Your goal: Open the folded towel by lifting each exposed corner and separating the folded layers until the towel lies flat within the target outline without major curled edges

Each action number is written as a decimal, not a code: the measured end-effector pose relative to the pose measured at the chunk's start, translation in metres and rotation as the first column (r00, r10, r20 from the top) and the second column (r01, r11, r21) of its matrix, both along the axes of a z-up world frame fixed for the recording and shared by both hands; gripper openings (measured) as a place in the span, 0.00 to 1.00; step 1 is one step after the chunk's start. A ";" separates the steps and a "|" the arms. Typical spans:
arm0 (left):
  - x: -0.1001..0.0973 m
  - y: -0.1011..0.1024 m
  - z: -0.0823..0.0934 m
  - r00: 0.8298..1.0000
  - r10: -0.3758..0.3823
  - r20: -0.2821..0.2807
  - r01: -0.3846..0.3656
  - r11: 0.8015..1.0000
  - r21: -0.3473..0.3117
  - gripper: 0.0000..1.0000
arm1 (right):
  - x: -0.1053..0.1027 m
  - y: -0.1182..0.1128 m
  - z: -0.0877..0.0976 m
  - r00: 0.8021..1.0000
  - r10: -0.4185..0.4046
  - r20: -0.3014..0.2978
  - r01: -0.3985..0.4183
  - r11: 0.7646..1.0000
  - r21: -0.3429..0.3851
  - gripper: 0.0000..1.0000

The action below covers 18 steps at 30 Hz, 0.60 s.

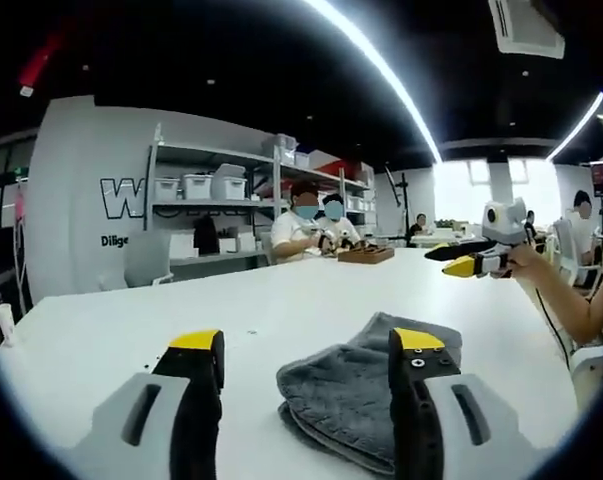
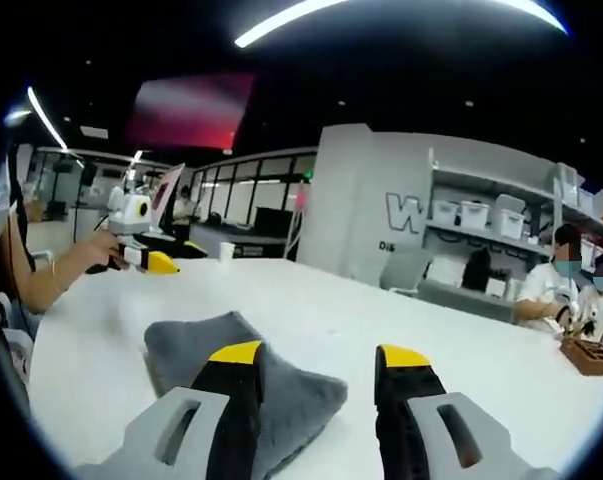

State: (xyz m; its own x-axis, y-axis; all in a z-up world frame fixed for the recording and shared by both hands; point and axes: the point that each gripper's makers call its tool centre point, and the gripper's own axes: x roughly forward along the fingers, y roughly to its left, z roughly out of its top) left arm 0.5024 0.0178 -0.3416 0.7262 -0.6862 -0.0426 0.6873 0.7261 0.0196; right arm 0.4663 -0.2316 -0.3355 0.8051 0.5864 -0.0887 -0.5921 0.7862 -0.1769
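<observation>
Partly hidden — folded grey towel [image 1: 351, 395] behind left gripper [image 1: 309, 348]; right gripper [image 2: 321, 354] likewise — both jaws spread, empty.

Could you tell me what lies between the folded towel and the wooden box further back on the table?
Bare white table, in the left gripper view, separates towel and wooden box.

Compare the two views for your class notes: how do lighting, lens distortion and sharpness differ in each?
Left gripper view: ceiling strip lights bow into curves and the far windows are blown out, while the grey towel on the white table is fairly sharp. Right gripper view: softer overall, a blurred red glow overhead, and shelving bent by the fisheye.
</observation>
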 end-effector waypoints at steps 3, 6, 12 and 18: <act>0.004 -0.001 -0.001 1.000 -0.001 -0.003 0.001 1.000 0.008 0.63 | 0.007 0.004 -0.002 1.000 0.001 -0.002 -0.001 1.000 0.000 0.39; 0.007 -0.001 0.001 1.000 -0.006 -0.009 0.006 1.000 -0.017 0.62 | 0.017 0.005 -0.006 1.000 -0.026 -0.003 0.026 1.000 -0.006 0.39; 0.011 0.000 0.001 1.000 0.001 -0.011 -0.001 1.000 -0.013 0.62 | 0.032 0.014 -0.011 1.000 -0.012 -0.014 0.012 1.000 0.026 0.38; 0.016 -0.002 -0.003 1.000 0.001 -0.024 -0.001 1.000 -0.001 0.62 | 0.044 0.015 -0.020 0.999 -0.016 -0.031 0.017 0.999 0.032 0.38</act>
